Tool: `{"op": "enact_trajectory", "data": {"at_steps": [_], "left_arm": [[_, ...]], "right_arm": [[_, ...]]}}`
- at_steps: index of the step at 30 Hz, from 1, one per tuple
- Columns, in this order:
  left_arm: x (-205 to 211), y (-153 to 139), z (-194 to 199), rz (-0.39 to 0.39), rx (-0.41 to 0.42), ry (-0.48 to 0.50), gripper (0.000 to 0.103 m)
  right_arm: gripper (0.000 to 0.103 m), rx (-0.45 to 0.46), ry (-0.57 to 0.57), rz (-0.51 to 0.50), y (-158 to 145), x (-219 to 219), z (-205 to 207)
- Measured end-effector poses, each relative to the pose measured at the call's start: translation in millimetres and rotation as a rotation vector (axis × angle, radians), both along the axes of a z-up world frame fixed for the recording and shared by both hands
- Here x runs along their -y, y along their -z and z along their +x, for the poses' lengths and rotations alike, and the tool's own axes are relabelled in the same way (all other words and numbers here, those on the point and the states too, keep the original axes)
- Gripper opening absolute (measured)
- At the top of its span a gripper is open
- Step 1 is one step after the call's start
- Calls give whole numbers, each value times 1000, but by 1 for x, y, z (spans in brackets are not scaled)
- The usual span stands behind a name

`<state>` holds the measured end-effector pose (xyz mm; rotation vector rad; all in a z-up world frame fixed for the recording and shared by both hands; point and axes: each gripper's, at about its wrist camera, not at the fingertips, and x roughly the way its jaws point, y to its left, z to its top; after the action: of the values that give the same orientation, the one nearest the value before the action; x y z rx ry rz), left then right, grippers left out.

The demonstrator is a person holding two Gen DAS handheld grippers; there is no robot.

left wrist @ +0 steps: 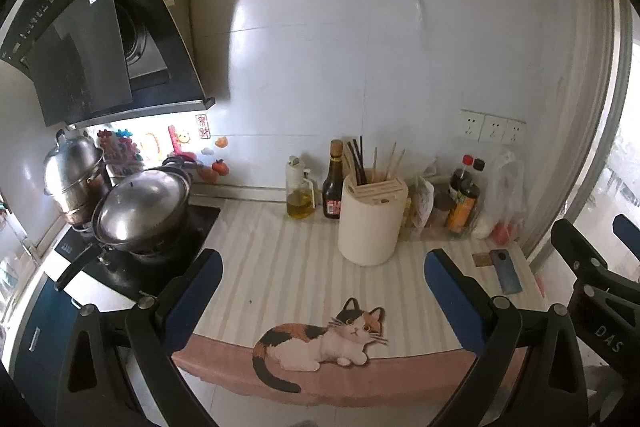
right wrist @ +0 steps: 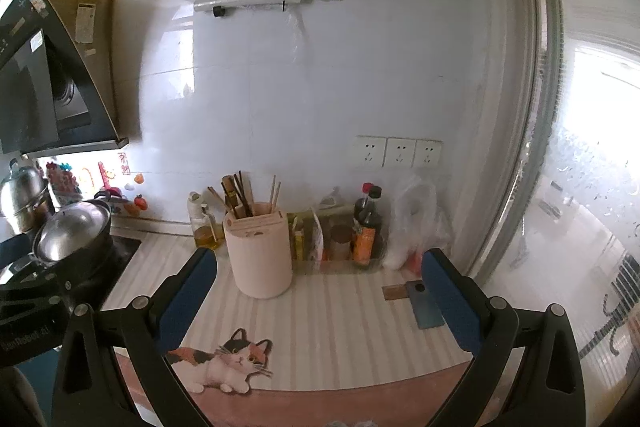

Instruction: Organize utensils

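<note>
Chopsticks stand in the cream utensil holder at the back of the bench in the left wrist view, beyond the left tool, which is spread and empty. A careless reach could tip the holder into the oil bottle beside it. "DAS" reads on the right tool's body.

Right wrist view: the right tool is spread and empty, the holder ahead; a phone lies near its right finger.

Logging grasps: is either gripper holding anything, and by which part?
Nothing is held. The left gripper and right gripper are both open and empty.
</note>
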<state>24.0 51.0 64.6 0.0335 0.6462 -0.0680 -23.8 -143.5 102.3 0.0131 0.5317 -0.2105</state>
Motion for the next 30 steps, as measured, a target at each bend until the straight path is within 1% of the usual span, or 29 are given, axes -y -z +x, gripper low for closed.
{"op": "enact_trajectory", "data": {"at_steps": [3, 17, 30], "left_arm": [[0, -2, -1, 1, 0, -1, 103], [1, -11, -2, 5, 26, -18, 103], [-1, -10, 3, 11, 16, -24, 103]], "right_arm": [[103, -14, -9, 7, -1, 2, 4], [103, -5, -5, -2, -6, 2, 5], [103, -10, -14, -1, -6, -1, 10]]}}
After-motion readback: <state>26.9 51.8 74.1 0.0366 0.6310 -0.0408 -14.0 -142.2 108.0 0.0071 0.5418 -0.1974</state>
